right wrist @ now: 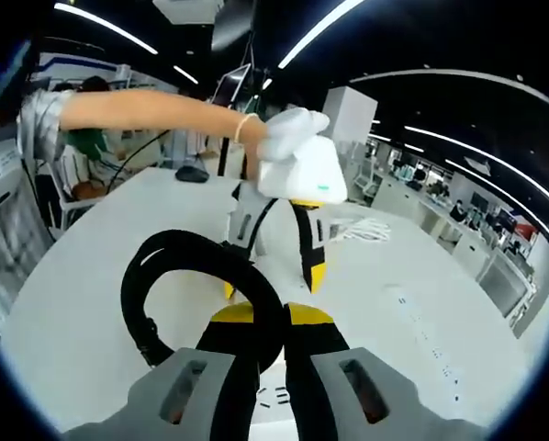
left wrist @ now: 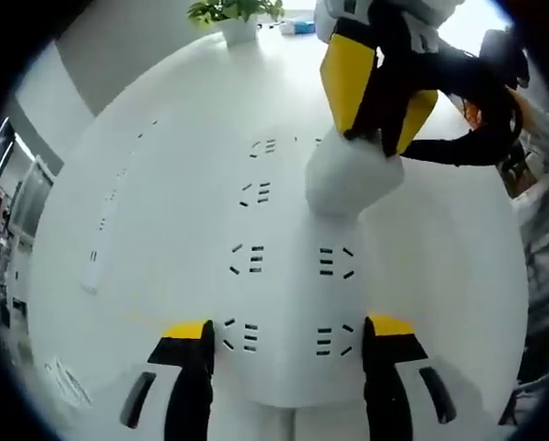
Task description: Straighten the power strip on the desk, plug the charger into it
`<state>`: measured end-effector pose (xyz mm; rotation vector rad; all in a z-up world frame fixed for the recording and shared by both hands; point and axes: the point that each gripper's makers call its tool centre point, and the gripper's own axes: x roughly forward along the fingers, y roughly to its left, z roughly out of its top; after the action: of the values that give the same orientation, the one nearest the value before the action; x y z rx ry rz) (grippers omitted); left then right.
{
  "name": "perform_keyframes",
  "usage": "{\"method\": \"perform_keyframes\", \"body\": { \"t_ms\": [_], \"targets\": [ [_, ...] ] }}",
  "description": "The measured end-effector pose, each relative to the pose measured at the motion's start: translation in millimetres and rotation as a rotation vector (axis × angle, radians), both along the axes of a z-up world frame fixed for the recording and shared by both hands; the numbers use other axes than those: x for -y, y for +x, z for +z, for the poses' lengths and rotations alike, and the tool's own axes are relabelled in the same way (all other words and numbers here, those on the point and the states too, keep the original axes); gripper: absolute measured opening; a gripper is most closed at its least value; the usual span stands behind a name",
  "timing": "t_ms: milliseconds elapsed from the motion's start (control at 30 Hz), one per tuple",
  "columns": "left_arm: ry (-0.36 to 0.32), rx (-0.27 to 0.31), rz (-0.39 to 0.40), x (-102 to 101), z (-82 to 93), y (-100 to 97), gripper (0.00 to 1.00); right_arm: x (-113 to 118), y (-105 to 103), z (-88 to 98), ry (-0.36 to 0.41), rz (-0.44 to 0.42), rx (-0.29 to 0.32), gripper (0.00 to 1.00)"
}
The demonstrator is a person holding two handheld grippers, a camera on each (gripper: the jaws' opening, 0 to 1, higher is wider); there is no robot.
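Note:
A white power strip [left wrist: 284, 276] runs up the middle of the left gripper view, its slots facing me. My left gripper [left wrist: 288, 354] is shut on its near end, one jaw against each long side. From the upper right comes my right gripper [left wrist: 375, 138], shut on a white charger [left wrist: 352, 179] that rests on the strip's right row. The charger's black cable [left wrist: 476, 133] trails right. In the right gripper view my right gripper [right wrist: 273, 322] is shut, with the cable [right wrist: 164, 276] looping to its left and the charger hidden below. Beyond it the left gripper [right wrist: 288, 276] straddles the strip [right wrist: 274, 395].
The round white table [left wrist: 440, 276] holds a second white power strip [left wrist: 105, 230] at the left, also lying at the right [right wrist: 421, 322] in the right gripper view. A potted plant [left wrist: 233, 14] stands at the far edge. A gloved hand [right wrist: 293, 124] holds the left gripper. Seated people and desks lie behind.

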<state>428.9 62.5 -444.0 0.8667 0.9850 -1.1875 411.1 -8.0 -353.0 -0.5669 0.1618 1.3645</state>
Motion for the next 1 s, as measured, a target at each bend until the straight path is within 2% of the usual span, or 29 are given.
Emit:
{"method": "perform_keyframes", "body": {
  "t_ms": [267,400,433,467,500,533,700,900,967,1000],
  "targets": [
    [0.088,-0.036,-0.008,3.6,-3.5,-7.9,0.65,-2.9,0.1,1.0,-0.066,-0.013,0.016,0.07],
    [0.092,-0.044,-0.012,3.6,-3.6,-10.0,0.65,-0.1,-0.2,1.6,-0.083,-0.013,0.021,0.10],
    [0.086,-0.045,-0.012,3.7,-3.6,-10.7,0.65,1.1,-0.4,3.2,-0.074,-0.017,0.010,0.14],
    [0.078,-0.045,-0.013,4.0,-3.6,-11.4,0.65,-1.2,-5.8,6.3,-0.035,-0.003,-0.030,0.21],
    [0.072,-0.044,-0.014,4.4,-3.4,-11.5,0.65,-1.2,-6.7,6.9,-0.027,-0.004,-0.044,0.29],
    [0.068,-0.044,-0.014,4.8,-3.4,-11.8,0.65,-0.8,-6.8,6.6,-0.032,-0.003,-0.040,0.37],
    [0.067,-0.044,-0.014,6.1,-3.4,-13.2,0.65,0.4,-4.0,-9.3,-0.109,-0.017,0.007,0.50],
    [0.073,-0.049,-0.015,6.3,-3.5,-12.2,0.65,-2.9,-2.6,-15.5,-0.124,-0.009,0.007,0.49],
    [0.069,-0.050,-0.015,6.4,-3.5,-11.3,0.66,-4.2,-2.2,-14.4,-0.127,-0.001,0.025,0.41],
    [0.069,-0.050,-0.015,6.4,-3.5,-10.8,0.66,-4.5,-2.3,-13.1,-0.126,0.002,0.026,0.32]
  ]
}}
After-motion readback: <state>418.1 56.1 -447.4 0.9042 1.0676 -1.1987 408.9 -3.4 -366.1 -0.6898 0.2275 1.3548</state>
